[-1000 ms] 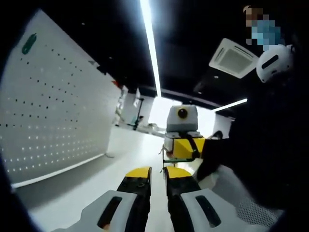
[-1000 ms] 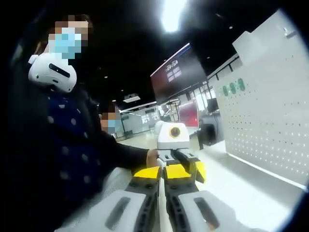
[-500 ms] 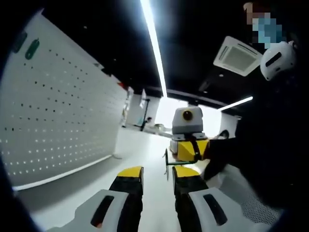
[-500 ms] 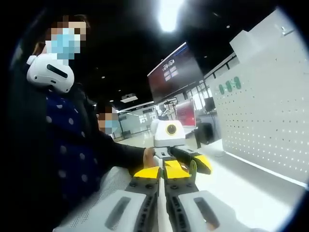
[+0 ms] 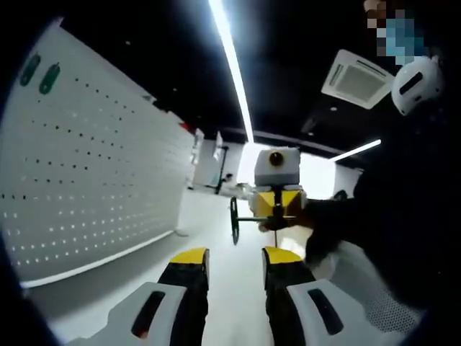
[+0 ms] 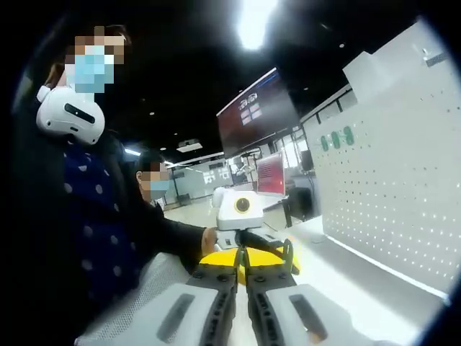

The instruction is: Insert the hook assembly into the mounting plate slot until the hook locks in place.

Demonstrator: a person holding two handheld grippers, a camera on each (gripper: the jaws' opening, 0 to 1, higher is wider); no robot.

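Holding the hook assembly [image 5: 248,218] in the right hand-held gripper [image 5: 277,207], we are still short of the pegboard. In the left gripper view the right hand-held gripper comes in from the right, yellow jaws pinched on a thin dark rod with a small ring at its free end; that is the hook, up in the air, well apart from the white perforated mounting plate [image 5: 94,173] standing on the left of that view. In the right gripper view our own right hand-held gripper [image 6: 242,261] has jaws clenched nearly together, with a bit of dark-green hook [image 6: 287,250] poking out just past the yellow tips; the mounting plate [image 6: 389,187] stands on the right, near but apart.

Left hand-held gripper [image 5: 234,258]: jaws parted with a clear gap, nothing between them, so released. It also shows in the right gripper view as a white-and-yellow unit [image 6: 238,216] straight ahead of the right tips, with a person's hand behind it.

White tabletop [image 5: 223,288] runs under both and meets the plate's foot. A person in a dark dotted top [image 6: 94,216] stands close by.

Progress as we judge it: hook picked up and carried, nothing inserted, no lock. Left to do: turn the hook toward the plate, line it up with a slot, push in until it catches. Which slot is meant we cannot tell.
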